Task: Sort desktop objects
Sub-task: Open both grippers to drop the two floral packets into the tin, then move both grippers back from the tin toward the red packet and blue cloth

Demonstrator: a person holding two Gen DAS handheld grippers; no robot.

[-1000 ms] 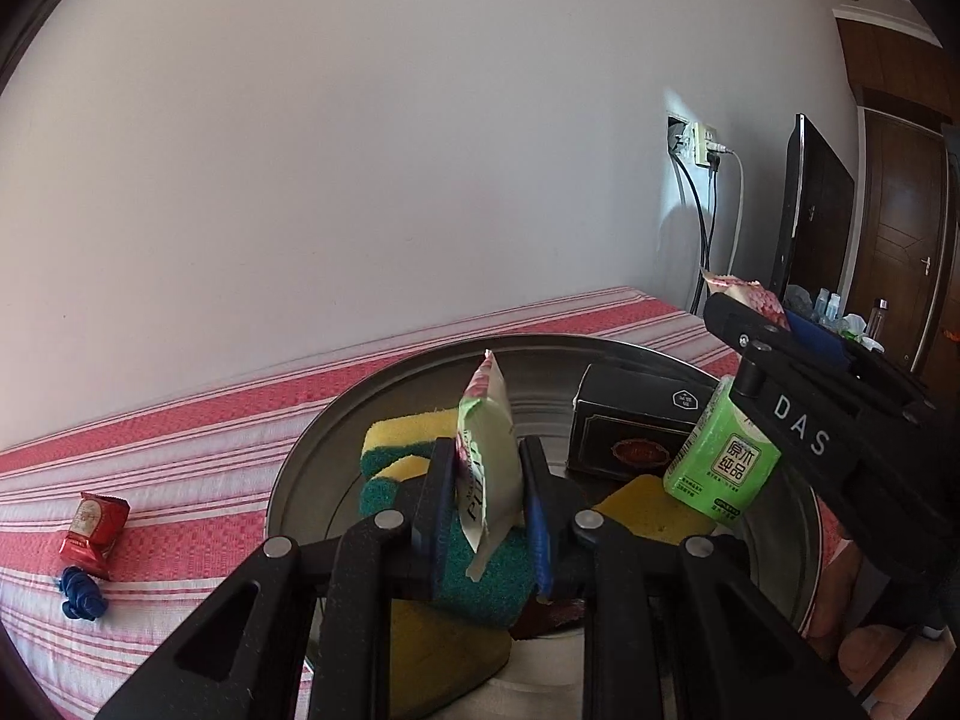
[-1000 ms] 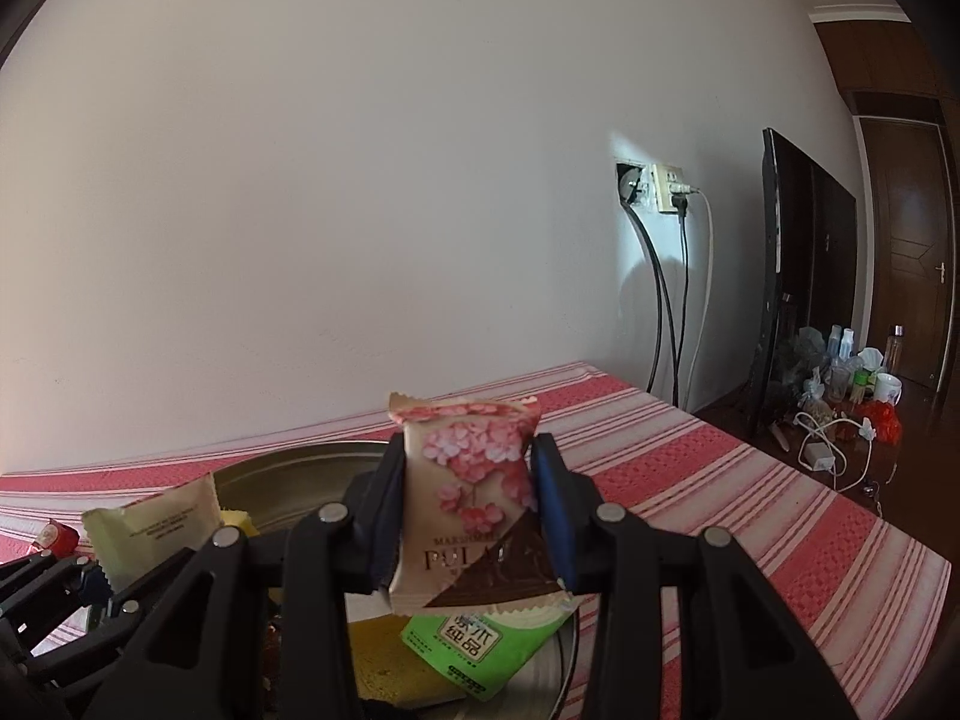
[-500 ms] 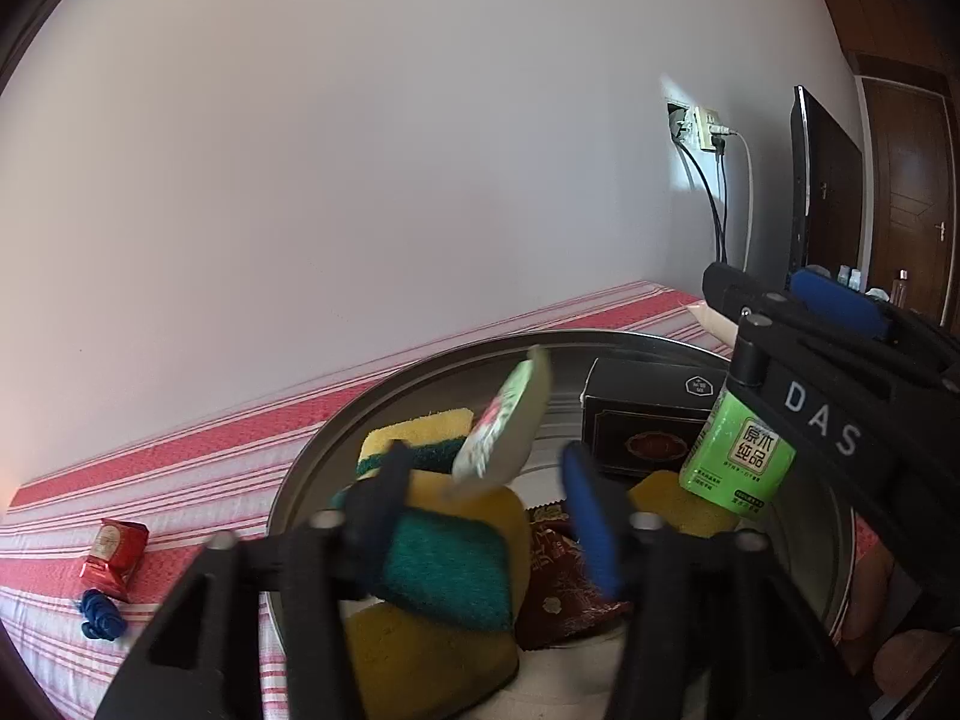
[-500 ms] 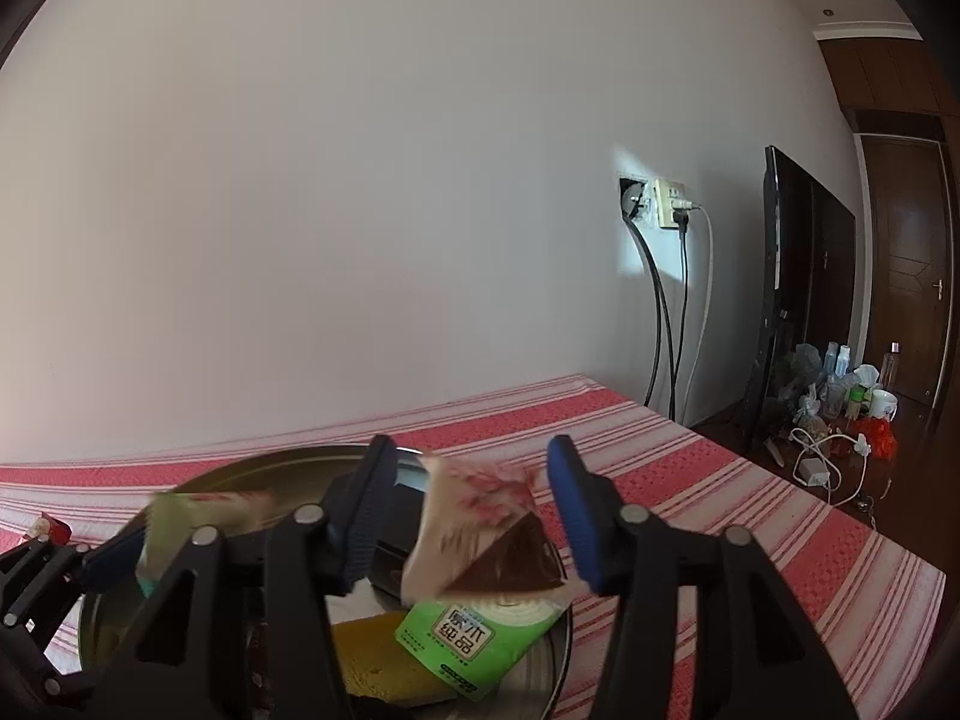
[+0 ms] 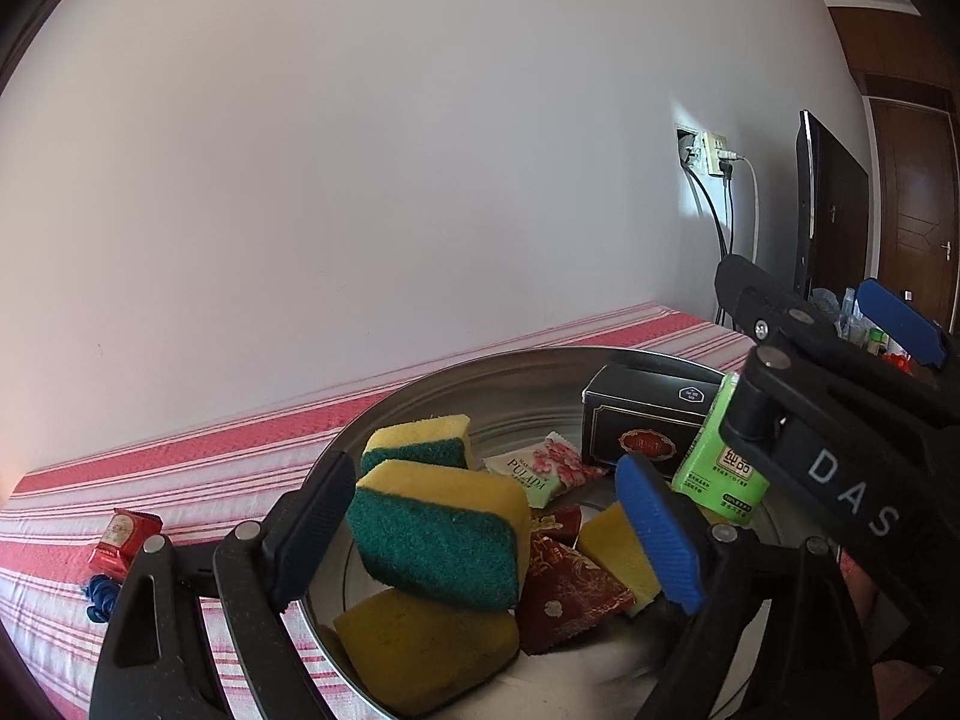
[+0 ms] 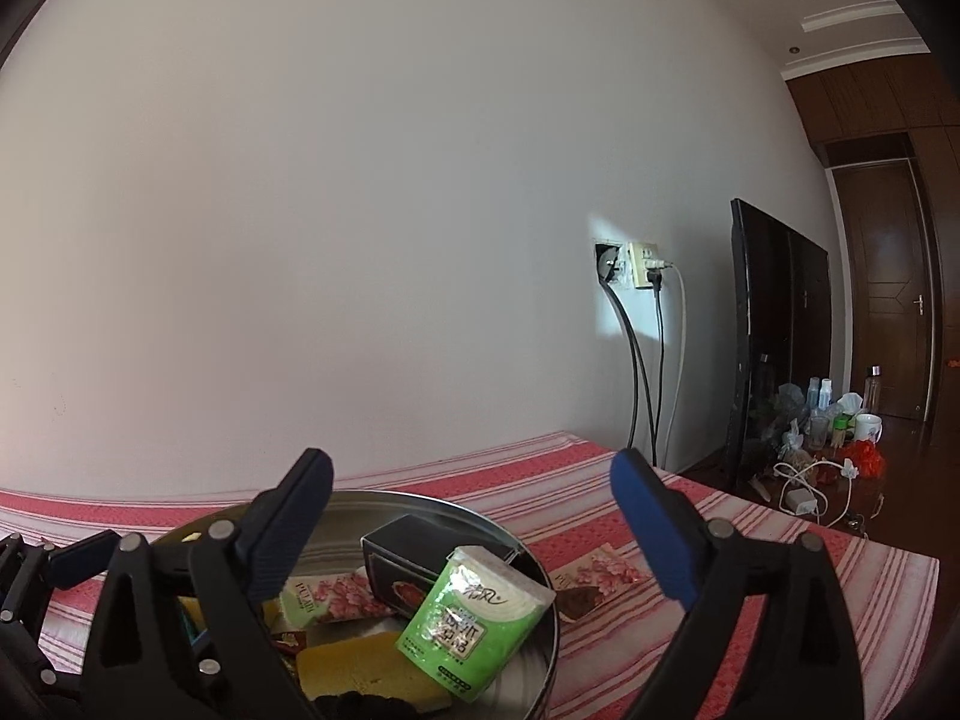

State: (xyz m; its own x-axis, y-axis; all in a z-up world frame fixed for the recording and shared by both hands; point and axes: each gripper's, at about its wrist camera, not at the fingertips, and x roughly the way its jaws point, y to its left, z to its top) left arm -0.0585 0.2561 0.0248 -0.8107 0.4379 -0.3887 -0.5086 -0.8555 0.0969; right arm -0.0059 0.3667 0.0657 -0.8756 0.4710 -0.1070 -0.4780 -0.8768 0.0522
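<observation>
A round metal basin point(image 5: 420, 384) point(image 6: 528, 546) on the red-striped cloth holds several yellow-green sponges point(image 5: 438, 534), a black box point(image 5: 642, 426), a green tissue pack point(image 5: 723, 468) point(image 6: 474, 618) and a dark red packet point(image 5: 564, 588). A pink-flowered snack packet point(image 5: 543, 468) point(image 6: 333, 597) lies inside it. A second flowered packet point(image 6: 594, 579) lies on the cloth just right of the rim. My left gripper point(image 5: 486, 531) hangs over the basin, jaws opening, nothing between them. My right gripper point(image 6: 471, 528) point(image 5: 828, 312) hangs over the basin's right side, jaws opening and empty too.
A small red packet point(image 5: 123, 540) and a blue object point(image 5: 102, 591) lie on the cloth left of the basin. Behind are a white wall, a socket with cables point(image 6: 642, 264), a dark TV screen point(image 6: 774, 348) and clutter on the floor point(image 6: 828, 432).
Both grippers went from shut on a snack packet to wide open. The left one's packet dropped into the basin. The right one's packet fell onto the cloth beside the rim.
</observation>
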